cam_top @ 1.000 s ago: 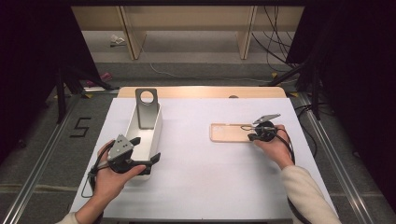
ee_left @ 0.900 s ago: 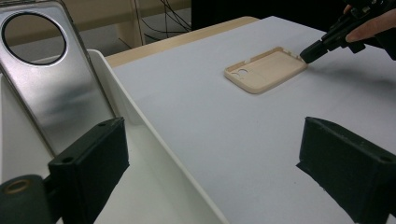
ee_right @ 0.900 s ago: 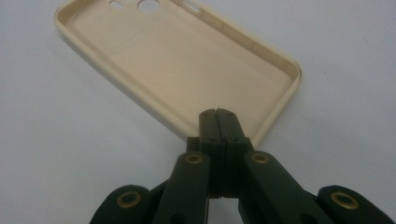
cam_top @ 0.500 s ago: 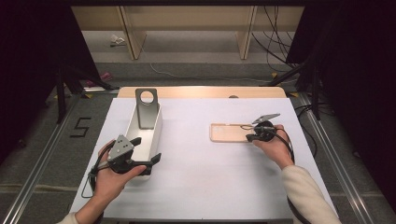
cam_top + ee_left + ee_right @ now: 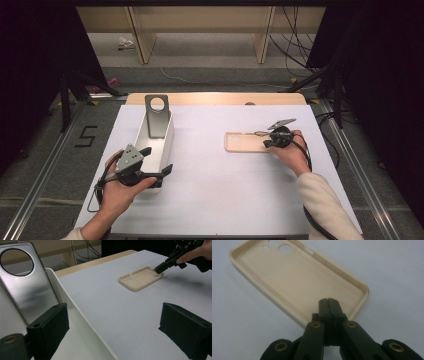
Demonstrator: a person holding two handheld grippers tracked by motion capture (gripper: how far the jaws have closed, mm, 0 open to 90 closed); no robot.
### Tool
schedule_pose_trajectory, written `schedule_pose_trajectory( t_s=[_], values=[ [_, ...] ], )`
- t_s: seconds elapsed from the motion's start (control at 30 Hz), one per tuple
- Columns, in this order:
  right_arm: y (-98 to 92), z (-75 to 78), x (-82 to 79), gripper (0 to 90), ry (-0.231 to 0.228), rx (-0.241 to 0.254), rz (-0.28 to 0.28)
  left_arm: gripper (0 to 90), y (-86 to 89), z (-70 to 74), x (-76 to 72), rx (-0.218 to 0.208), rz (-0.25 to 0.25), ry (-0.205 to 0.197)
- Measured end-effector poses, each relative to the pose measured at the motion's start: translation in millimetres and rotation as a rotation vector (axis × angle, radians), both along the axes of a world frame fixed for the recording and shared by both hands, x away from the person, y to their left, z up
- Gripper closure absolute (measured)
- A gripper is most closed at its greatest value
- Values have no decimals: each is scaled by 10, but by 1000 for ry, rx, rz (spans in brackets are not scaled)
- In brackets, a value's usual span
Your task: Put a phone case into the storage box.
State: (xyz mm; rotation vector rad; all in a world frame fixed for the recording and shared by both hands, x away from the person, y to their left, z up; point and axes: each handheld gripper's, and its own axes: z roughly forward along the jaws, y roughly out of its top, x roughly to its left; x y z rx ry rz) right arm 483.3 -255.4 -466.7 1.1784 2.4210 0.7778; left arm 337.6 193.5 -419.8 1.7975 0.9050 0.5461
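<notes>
A beige phone case (image 5: 244, 142) lies open side up on the white table top, right of centre. My right gripper (image 5: 265, 143) is shut, and its tips (image 5: 329, 301) rest over the inside of the case (image 5: 294, 280) at its near end, with nothing between the jaws. The left gripper view shows that same gripper (image 5: 159, 269) touching the case (image 5: 140, 278) at its far corner. My left gripper (image 5: 159, 160) is open at the near end of a white bin (image 5: 168, 141). Its jaws (image 5: 113, 325) straddle the bin's right wall (image 5: 75, 307) without touching it. A metal plate with a round hole (image 5: 156, 116) leans inside the bin.
The table top (image 5: 220, 195) is a white sheet over a wooden board (image 5: 215, 98). Dark stands and cables flank the table on the floor. A black cable (image 5: 310, 220) trails along the right forearm.
</notes>
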Motion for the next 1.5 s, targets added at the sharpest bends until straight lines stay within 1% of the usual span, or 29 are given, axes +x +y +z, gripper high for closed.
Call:
schedule_pose_trajectory(
  t_s=[0.37, 0.73, 0.77, 0.87, 0.93, 1.07, 1.17, 1.4, 1.5],
  values=[
    [35, 14, -40, 900, 51, -23, 33, 81, -4, 1, -4, -1, -1, 0],
    [136, 17, -109, 900, 124, -52, 104, 81, -8, 10, -10, -2, -4, -4],
    [145, 21, -114, 900, 130, -54, 103, 81, -8, 10, -10, -3, -5, -3],
    [159, 22, -127, 900, 137, -51, 120, 81, -6, 10, -10, -3, -4, -3],
    [173, 27, -147, 900, 150, -48, 126, 81, -5, 11, -9, -4, -3, -3],
    [212, 35, -199, 900, 178, -43, 157, 81, -6, 11, -12, -4, -4, -3],
    [259, 41, -253, 900, 199, -44, 179, 81, -8, 14, -16, -4, -3, -4],
    [382, 40, -354, 900, 235, -22, 223, 81, -8, 15, -17, -3, -3, -6],
    [454, 35, -410, 900, 246, -18, 256, 82, -9, 14, -16, -1, -3, -6]
  ],
)
